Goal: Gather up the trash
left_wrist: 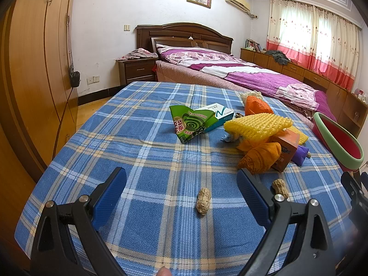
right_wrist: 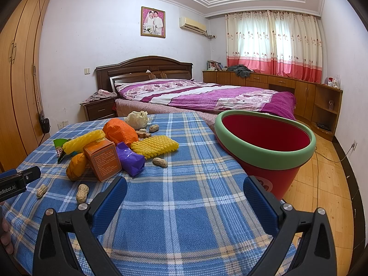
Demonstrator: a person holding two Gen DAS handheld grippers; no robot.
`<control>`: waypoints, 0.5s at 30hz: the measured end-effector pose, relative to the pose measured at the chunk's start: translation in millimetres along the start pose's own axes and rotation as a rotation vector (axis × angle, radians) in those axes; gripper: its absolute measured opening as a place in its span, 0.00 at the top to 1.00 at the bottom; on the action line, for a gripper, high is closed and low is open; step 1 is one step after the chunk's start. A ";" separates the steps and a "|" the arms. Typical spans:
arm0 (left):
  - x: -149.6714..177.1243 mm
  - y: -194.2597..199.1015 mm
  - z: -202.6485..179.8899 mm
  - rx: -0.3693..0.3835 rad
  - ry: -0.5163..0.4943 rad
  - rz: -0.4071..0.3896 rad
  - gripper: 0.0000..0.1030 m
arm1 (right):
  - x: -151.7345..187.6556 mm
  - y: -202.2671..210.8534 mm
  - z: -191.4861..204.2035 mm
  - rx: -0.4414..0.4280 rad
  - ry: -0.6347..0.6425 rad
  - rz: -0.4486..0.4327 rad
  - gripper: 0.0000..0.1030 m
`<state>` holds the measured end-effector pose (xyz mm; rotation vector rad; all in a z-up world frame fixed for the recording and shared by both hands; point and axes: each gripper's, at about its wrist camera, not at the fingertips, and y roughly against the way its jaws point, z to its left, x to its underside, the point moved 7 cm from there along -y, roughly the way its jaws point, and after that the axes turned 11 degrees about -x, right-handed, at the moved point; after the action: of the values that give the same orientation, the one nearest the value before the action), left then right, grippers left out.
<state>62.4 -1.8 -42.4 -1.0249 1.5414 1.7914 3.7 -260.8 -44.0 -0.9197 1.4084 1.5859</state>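
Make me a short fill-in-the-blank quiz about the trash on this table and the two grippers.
1. The red bin has a ____ rim.
2. Between the left gripper fingers lies a ____ on the plaid cloth.
3. The right gripper is open and holds ____.
4. The purple wrapper lies right beside the ____ box.

Answers: green; peanut; nothing; orange

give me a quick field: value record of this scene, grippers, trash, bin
left gripper: open, empty, a peanut lies on the cloth between its fingers
right gripper: open, empty, over bare cloth
bin: red with green rim, at the table's right edge, nothing visible inside
trash pile: orange box, purple wrapper, yellow foam net, green packet
surface: blue plaid cloth
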 end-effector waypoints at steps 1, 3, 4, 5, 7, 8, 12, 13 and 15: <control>0.1 0.5 0.0 0.000 0.001 0.001 0.07 | 0.0 -0.1 -0.1 0.000 0.000 0.000 0.00; 0.3 0.5 0.0 0.000 0.003 0.001 0.07 | 0.1 0.1 -0.2 -0.001 -0.001 0.000 0.00; 0.6 0.1 0.2 0.001 0.007 0.002 0.07 | 0.1 0.1 -0.2 -0.001 -0.001 0.000 0.00; 1.1 0.1 0.4 0.002 0.009 0.003 0.07 | 0.1 0.1 -0.3 -0.001 -0.001 0.000 0.00; 1.9 -0.3 1.0 0.003 0.014 0.005 0.07 | 0.2 0.2 -0.4 0.000 -0.001 0.000 0.00; 2.6 0.7 2.7 0.002 0.018 0.007 0.07 | 0.1 0.0 -0.2 -0.002 -0.001 0.000 0.00; 2.6 1.9 2.7 -0.004 0.017 0.015 0.07 | 0.3 0.9 0.5 -0.016 0.001 -0.002 0.00; 1.4 2.3 2.1 -0.004 0.011 0.017 0.07 | 1.2 -1.1 -1.3 -0.021 0.001 0.000 0.00; -1.2 2.5 0.7 -0.002 0.002 0.022 0.07 | 5.4 -5.1 -2.4 -0.028 0.000 0.017 0.00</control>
<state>60.9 -1.5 -40.0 -1.0148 1.5580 1.8071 6.2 -262.3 -51.3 -0.9261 1.4004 1.6219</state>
